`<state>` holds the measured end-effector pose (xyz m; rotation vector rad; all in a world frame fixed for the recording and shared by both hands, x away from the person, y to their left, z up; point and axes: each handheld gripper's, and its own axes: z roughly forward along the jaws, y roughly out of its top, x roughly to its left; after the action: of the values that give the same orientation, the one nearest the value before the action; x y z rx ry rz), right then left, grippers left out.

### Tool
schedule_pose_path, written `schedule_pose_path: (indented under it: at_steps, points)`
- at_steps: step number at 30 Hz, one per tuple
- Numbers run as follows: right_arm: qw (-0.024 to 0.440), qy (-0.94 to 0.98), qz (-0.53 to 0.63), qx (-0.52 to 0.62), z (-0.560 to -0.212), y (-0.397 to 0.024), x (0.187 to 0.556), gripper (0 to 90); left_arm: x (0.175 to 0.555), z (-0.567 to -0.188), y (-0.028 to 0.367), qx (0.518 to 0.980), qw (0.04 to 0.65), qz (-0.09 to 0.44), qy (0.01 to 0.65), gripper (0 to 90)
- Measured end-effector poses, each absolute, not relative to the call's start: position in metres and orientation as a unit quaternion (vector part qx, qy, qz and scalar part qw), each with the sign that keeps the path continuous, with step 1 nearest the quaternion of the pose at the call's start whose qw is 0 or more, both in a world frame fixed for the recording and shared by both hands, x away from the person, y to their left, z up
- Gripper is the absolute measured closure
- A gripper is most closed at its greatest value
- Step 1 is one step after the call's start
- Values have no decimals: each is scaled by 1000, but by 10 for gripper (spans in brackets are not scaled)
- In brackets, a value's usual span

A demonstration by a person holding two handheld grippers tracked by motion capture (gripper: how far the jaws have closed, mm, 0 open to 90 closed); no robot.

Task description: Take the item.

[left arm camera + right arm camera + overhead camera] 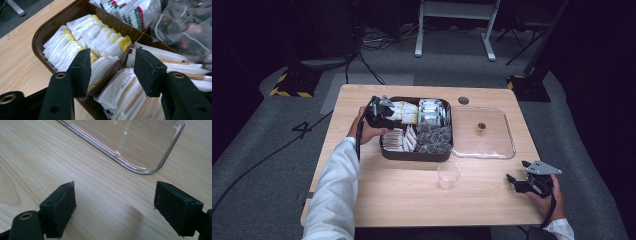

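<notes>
A dark brown compartment tray sits mid-table, packed with sachets. My left gripper hovers over its far-left part, open. In the left gripper view its jaws straddle the wall between the white-and-yellow sachets and the long white stick packets, with one white sachet lying between them, not clamped. My right gripper rests low near the table's front right, open, nothing between its jaws; the bare wood shows between them. A clear plastic cup stands in front of the tray.
A clear plastic lid lies flat to the right of the tray, its rounded corner just ahead of my right gripper. Mesh tea bags and green-striped packets fill other compartments. A cable hole marks the table's far edge.
</notes>
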<state>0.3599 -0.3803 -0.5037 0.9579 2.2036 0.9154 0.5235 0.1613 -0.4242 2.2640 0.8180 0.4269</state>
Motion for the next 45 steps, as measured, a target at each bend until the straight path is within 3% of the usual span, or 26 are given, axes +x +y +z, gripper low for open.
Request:
schedule_pose_path:
  at_steps: [14,24,45]
  points:
    - [286,823,341,353,-504,-380,359,179,547,-441,155,874,313,168,333,570]
    - [287,823,340,353,-504,-380,359,179,551,-448,158,874,307,171,336,895]
    - [287,823,340,353,-504,-380,359,179,539,-426,174,845,356,195,348,900]
